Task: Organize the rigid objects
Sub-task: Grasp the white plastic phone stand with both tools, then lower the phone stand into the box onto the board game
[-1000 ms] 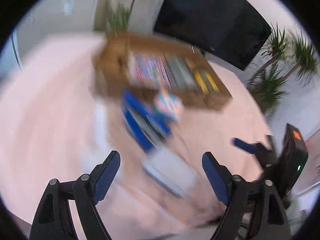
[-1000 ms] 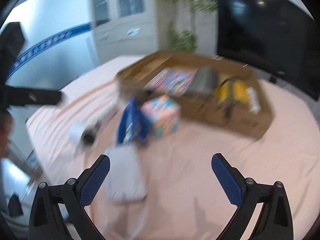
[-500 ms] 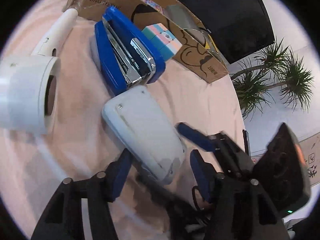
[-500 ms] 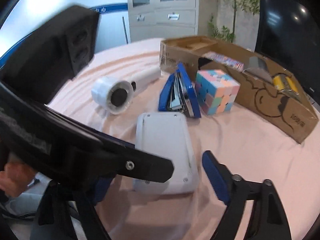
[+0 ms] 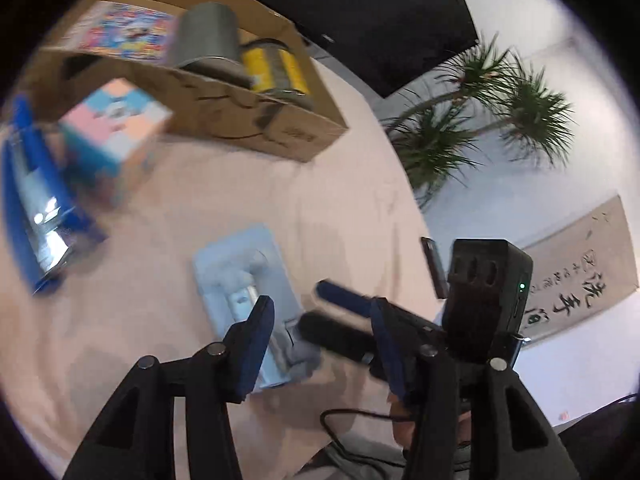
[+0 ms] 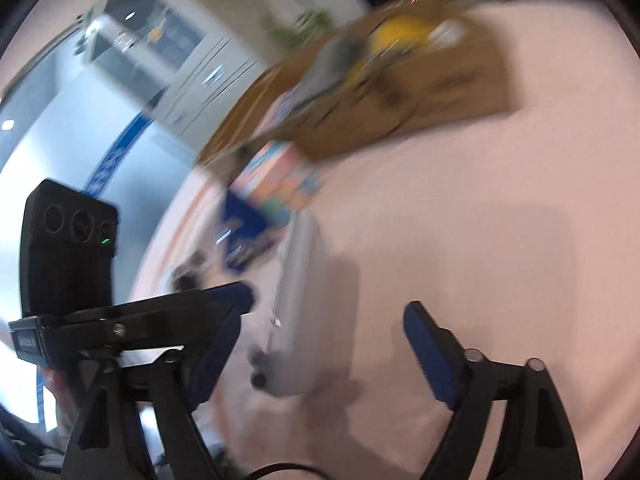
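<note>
Pale grey-white plastic, a flat rectangular device with rounded corners [image 5: 248,300], lies on the pink tablecloth [image 5: 340,208] right at my tools, near end toward me, long axis running away toward the box. My left gripper [image 5: 320,344] is nearer: its jaws have just been closing and stand narrowly apart, one finger [image 5: 252,344] over the device's near end; whether it presses I cannot tell. My right gripper [image 6: 320,340] has just been opening and is wide apart, with the device between its fingers, untouched. Beyond lie a blue metal stapler [image 5: 36,216] and a pastel puzzle cube [image 5: 112,136], close together. Farthest, the open brown cardboard box [image 5: 256,120], part filled; bare cloth to its right gives room.
</note>
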Tool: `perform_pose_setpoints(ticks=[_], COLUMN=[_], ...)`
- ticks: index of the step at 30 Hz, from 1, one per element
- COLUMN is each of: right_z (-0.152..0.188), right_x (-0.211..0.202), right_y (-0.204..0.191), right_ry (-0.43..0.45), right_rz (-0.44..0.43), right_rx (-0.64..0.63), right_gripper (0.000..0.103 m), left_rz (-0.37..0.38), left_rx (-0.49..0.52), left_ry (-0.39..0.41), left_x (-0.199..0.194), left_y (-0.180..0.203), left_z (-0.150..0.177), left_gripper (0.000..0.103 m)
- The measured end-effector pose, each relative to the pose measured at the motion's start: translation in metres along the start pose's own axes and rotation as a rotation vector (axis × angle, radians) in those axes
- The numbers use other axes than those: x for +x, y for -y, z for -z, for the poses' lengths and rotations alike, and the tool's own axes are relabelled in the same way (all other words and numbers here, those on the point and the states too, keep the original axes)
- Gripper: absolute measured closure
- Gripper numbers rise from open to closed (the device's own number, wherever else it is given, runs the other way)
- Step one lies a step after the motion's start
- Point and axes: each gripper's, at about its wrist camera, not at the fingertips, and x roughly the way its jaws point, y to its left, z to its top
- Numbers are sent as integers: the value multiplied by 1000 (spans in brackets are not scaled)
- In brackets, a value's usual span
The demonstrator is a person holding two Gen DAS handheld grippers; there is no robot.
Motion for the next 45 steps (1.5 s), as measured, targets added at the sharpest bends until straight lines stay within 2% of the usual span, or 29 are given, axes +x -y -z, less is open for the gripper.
perform_pose_setpoints(ticks=[3, 8, 11, 13, 14, 15, 16, 17, 20, 21, 26, 29, 32, 36, 38, 41, 45], right_z=[-6, 0, 9, 18, 22, 23, 22, 21, 15, 14, 4, -6, -27, -74, -104, -151, -192], right_x=[-15, 5, 26, 40, 41, 41, 40, 37, 36, 37, 52, 54, 54, 60, 69, 97, 143], right_y=[5, 1, -17, -32, -38, -38, -35, -32, -16, -16, -20, -33, -52, -86, -105, -124, -125], right_ry=[7, -80, -125, -132, -112, -118, -118, -112, -106, -113, -121, -90, -37, 36, 66, 69, 17], right_rz=[89, 122, 169, 269, 293, 280, 264, 256, 160, 145, 79, 51, 18, -22, -32, -33, -30], right_rx=[-45, -73, -135, -226, -258, -251, -223, -200, -49, -30, 45, 39, 11, -62, -110, -143, -114], right_gripper=[19, 24, 32, 40, 41, 43, 53, 57, 59, 59, 59, 59, 59, 59, 59, 59, 59], left_rz=[-28, -105, -89, -74, -71, -80, -95, -101, -77, -81, -139, -167, -183, -226, -250, -294, -323], left_rx=[-6, -65, -92, -108, -121, -124, -122, -130, -158, -155, -127, -92, -69, -9, 18, 16, -20], left_ry=[-16, -72, -108, -122, -133, -132, -125, -127, -107, -97, -36, 22, 91, 201, 228, 238, 203], left_x=[9, 18, 23, 27, 29, 29, 28, 26, 18, 14, -9, -33, -59, -103, -116, -128, -125], left_y=[-6, -27, -34, -38, -39, -40, -42, -46, -54, -55, -53, -48, -43, -39, -43, -62, -96], left_z=[-5, 0, 5, 7, 9, 10, 11, 13, 17, 17, 11, 0, -17, -64, -87, -130, -165], left_gripper=[53, 53, 53, 53, 52, 52, 52, 52, 54, 54, 69, 69, 69, 69, 69, 69, 69])
